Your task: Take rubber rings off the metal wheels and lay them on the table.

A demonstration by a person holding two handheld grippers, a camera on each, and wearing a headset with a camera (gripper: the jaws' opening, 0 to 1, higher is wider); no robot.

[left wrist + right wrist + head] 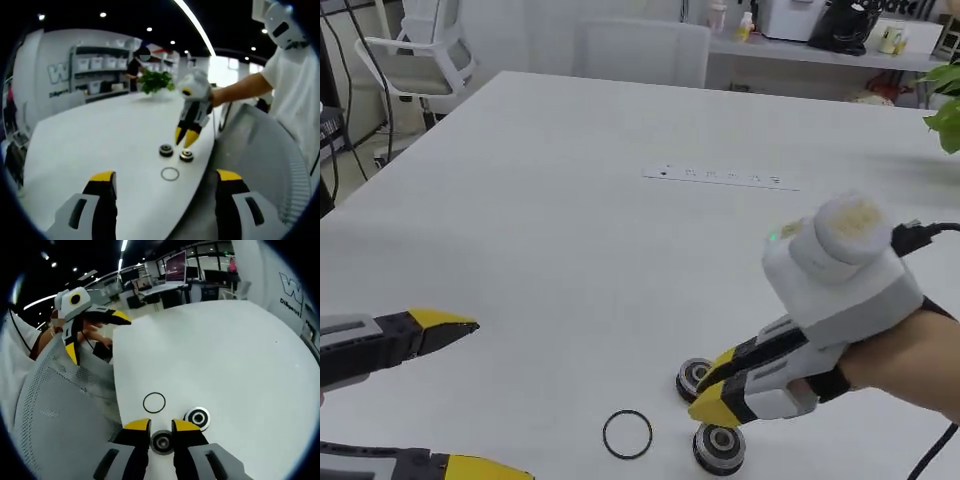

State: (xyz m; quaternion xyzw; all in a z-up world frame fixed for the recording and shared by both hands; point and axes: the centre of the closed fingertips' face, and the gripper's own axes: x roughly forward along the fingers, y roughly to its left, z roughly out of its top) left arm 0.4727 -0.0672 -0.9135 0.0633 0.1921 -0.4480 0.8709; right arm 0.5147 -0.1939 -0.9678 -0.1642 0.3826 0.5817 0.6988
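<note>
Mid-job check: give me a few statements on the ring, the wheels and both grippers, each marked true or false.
1. One ring lies loose on the table. True.
2. The left gripper is shut. False: its jaws stand wide apart.
3. Two wheels sit side by side on the table. True.
4. The right gripper holds the ring. False: the ring lies apart from it, and the gripper is at the wheels.
</note>
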